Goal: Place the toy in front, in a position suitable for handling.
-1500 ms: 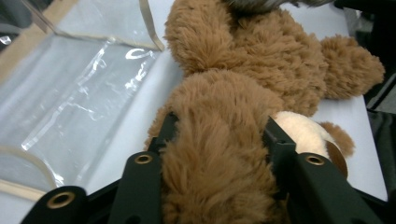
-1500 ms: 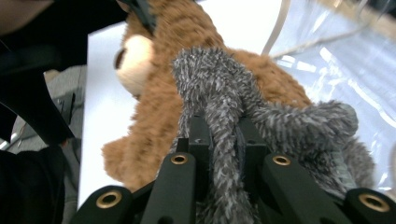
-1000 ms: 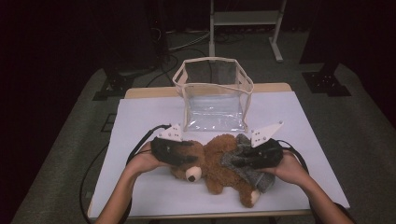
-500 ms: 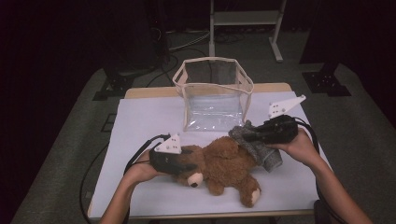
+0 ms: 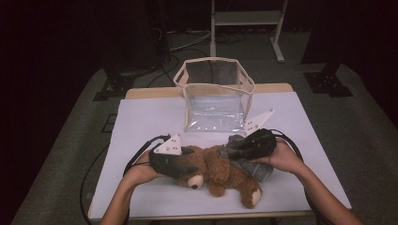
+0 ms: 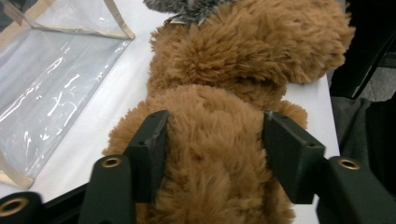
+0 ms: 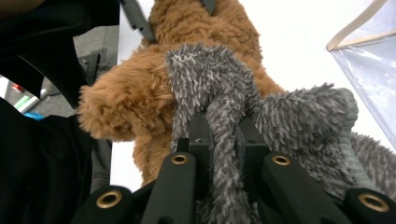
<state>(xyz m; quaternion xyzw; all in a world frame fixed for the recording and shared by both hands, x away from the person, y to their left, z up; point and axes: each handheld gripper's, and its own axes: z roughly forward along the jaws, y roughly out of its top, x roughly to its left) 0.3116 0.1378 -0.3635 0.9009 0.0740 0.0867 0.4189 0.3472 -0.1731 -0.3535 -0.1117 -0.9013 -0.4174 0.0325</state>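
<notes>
On the white table top, just in front of a clear plastic bag with beige trim, a brown teddy bear lies on its side while a person works on it with two hand-held grippers. Taking the bear as the landmark: the left gripper is at its head end, at the left in the high view, and the left gripper view shows the two black jaws standing on either side of a thick fold of brown fur, which fills the gap between them; they have just been opening, and it is hard to tell whether the pads bite or merely brush the pile. At the bear's other flank the right gripper has its jaws drawn close together, pinching a strip of shaggy grey cloth (a fuzzy garment or rag, its shape unclear) that drapes across the bear's back and hind leg. The grey cloth touches the brown fur along most of its length. Beyond the bear, the bag stands upright and open at the top, its front wall near the toy's back but apart from it. Black cables trail from the left gripper across the table top on the bear's head side.
</notes>
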